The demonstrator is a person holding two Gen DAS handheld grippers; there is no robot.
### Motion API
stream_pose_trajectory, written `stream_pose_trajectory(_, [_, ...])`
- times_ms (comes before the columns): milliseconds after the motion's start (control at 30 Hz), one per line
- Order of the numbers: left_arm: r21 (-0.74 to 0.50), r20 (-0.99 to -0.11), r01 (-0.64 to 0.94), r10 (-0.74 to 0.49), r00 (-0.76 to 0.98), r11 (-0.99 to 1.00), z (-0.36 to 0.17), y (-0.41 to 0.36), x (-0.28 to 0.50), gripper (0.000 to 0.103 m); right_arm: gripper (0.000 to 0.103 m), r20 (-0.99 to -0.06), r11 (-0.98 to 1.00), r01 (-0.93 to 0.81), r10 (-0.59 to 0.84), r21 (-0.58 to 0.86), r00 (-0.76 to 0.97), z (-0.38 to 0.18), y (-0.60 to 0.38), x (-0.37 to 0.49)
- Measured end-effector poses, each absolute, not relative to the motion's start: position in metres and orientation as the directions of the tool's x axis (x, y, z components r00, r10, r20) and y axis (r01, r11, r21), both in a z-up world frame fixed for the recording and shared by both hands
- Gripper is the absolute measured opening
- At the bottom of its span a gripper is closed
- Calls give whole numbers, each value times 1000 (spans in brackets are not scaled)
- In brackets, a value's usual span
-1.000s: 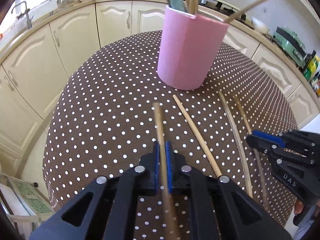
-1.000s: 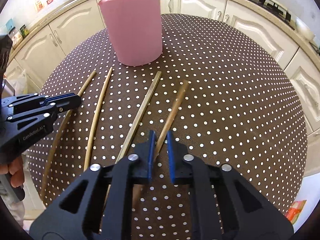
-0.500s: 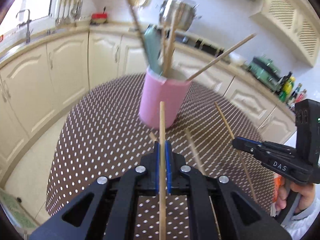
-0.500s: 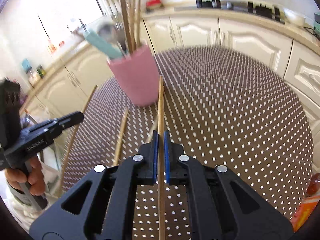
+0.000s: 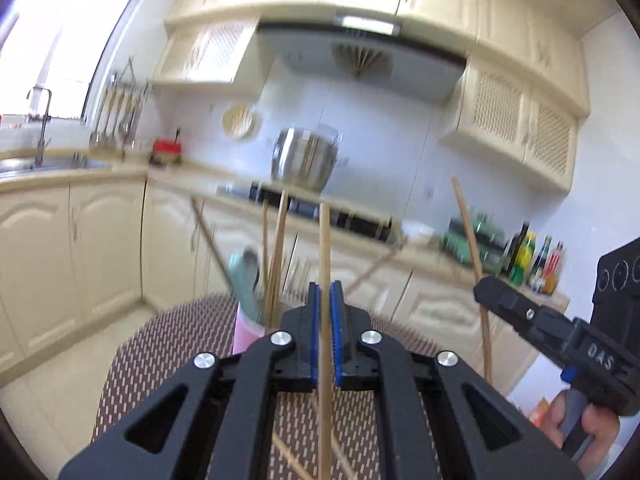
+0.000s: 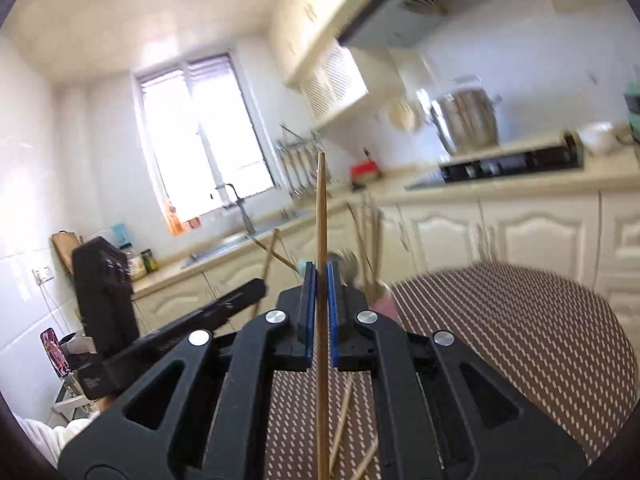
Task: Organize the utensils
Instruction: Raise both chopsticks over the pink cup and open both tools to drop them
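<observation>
Both grippers clenched on a chopstick: left gripper [image 5: 325, 304], right gripper [image 6: 319, 280]. Pink cup [image 5: 246, 330] below, blurred, probably crowded. Lower tips slowly into open gaps.

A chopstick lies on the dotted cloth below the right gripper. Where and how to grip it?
Take the lying chopstick mid-shaft, probably from above, jaws across its width: it is thin and flat on the tablecloth. The right gripper must first drop its held chopstick.
</observation>
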State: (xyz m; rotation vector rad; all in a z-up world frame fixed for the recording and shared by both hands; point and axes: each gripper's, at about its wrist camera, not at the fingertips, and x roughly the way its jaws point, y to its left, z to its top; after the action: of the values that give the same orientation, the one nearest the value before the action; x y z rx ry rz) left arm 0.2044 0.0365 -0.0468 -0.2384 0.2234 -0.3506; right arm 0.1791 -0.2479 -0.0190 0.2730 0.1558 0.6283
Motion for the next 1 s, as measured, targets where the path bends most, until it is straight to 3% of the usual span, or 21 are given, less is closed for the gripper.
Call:
stream_pose_trajectory(300, [-258,83,314,-303,949,914,-20,29,232,5,6,10,758,-607,623,240,782,-7,-202,243])
stream_pose_trajectory(733, [-264,216,261,-207,954,929,-13,25,293,6,6,104,762,-606,600,228,793,-7,-189,312])
stream_pose_trajectory(1000, [-291,237,188,-120,964,938,-20,24,315,6,6,155,766,-606,586,215,796,-15,-184,321])
